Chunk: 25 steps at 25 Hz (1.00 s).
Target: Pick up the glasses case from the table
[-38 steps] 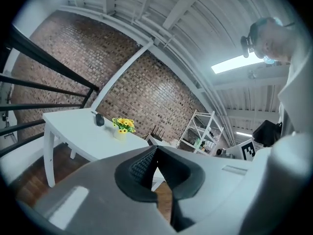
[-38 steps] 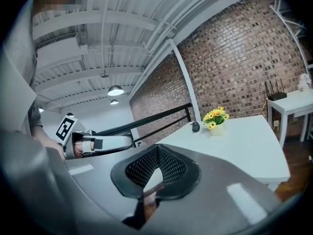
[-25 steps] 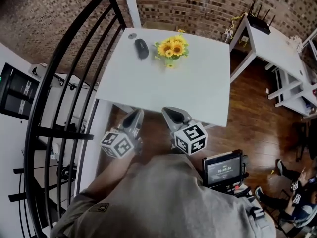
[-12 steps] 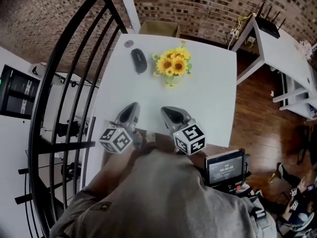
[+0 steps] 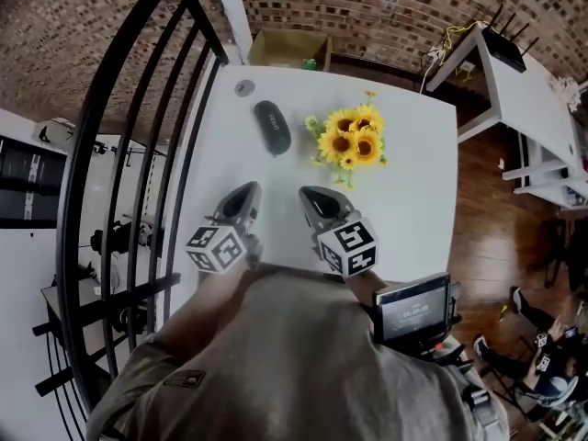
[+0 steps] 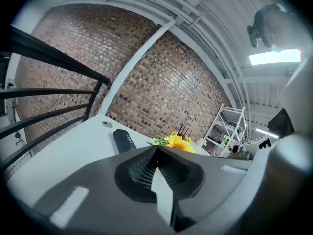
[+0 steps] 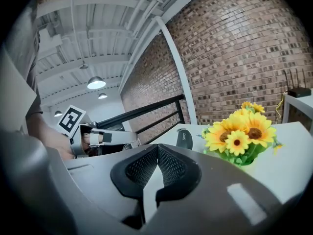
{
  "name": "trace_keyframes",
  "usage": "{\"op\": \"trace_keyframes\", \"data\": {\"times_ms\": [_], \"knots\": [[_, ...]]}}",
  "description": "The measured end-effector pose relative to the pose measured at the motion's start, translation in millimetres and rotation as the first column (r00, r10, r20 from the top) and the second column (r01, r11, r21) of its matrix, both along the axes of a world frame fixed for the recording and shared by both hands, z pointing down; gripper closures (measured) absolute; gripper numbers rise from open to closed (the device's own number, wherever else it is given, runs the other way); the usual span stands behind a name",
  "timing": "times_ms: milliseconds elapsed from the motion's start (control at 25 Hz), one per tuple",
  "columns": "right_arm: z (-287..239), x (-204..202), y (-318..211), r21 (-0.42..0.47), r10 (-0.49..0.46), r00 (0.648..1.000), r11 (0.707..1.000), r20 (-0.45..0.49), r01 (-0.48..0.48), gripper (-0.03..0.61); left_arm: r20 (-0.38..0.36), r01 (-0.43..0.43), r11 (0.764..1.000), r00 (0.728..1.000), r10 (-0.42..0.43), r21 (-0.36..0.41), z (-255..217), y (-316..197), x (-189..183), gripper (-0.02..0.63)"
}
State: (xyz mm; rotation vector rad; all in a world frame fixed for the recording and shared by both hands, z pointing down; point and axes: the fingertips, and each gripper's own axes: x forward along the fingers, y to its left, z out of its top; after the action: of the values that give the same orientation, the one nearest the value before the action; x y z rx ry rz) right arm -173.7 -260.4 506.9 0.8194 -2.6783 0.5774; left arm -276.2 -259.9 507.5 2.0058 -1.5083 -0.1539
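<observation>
The dark oval glasses case (image 5: 273, 127) lies on the white table (image 5: 413, 182) toward its far left; the left gripper view shows the case (image 6: 124, 140) ahead, and the right gripper view shows the case (image 7: 184, 139) left of the flowers. My left gripper (image 5: 243, 197) hovers over the table's near part, short of the case, jaws shut and empty. My right gripper (image 5: 317, 198) is beside it, also shut with nothing held. From the right gripper view the left gripper (image 7: 128, 139) appears at the left.
A pot of sunflowers (image 5: 350, 143) stands right of the case, ahead of the right gripper. A small round disc (image 5: 243, 87) lies at the table's far left corner. A black railing (image 5: 138, 108) runs along the table's left side. A cardboard box (image 5: 287, 49) sits behind the table.
Both grippers have moved forward from the table's near edge to over its near part, closer to the case and flowers. Jaws stayed shut.
</observation>
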Motion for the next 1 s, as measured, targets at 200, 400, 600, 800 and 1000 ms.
{"op": "trace_keyframes", "data": {"times_ms": [200,400,600,800,1000], "knots": [[26,-38,-24,-0.031,0.019,0.996,0.999,-0.091,-0.022,0.514,-0.034,-0.008,0.999,0.999,0.006,-0.043,14,-2,-36,0.612],[66,-68,-56,-0.059,0.035,0.979,0.997,-0.203,-0.048,0.398,-0.069,-0.001,0.996,0.998,-0.005,-0.089,34,-3,-67,0.612],[103,-88,-92,-0.041,0.082,0.953,0.994,-0.293,-0.098,0.303,-0.087,0.031,0.991,0.995,-0.043,-0.131,55,-1,-98,0.612],[125,-95,-127,-0.027,0.147,0.924,0.986,-0.353,-0.167,0.211,-0.093,0.074,0.984,0.992,-0.090,-0.161,66,1,-129,0.612],[143,-105,-152,-0.016,0.160,0.904,0.983,-0.396,-0.181,0.152,-0.098,0.092,0.979,0.989,-0.111,-0.181,76,1,-145,0.612]]}}
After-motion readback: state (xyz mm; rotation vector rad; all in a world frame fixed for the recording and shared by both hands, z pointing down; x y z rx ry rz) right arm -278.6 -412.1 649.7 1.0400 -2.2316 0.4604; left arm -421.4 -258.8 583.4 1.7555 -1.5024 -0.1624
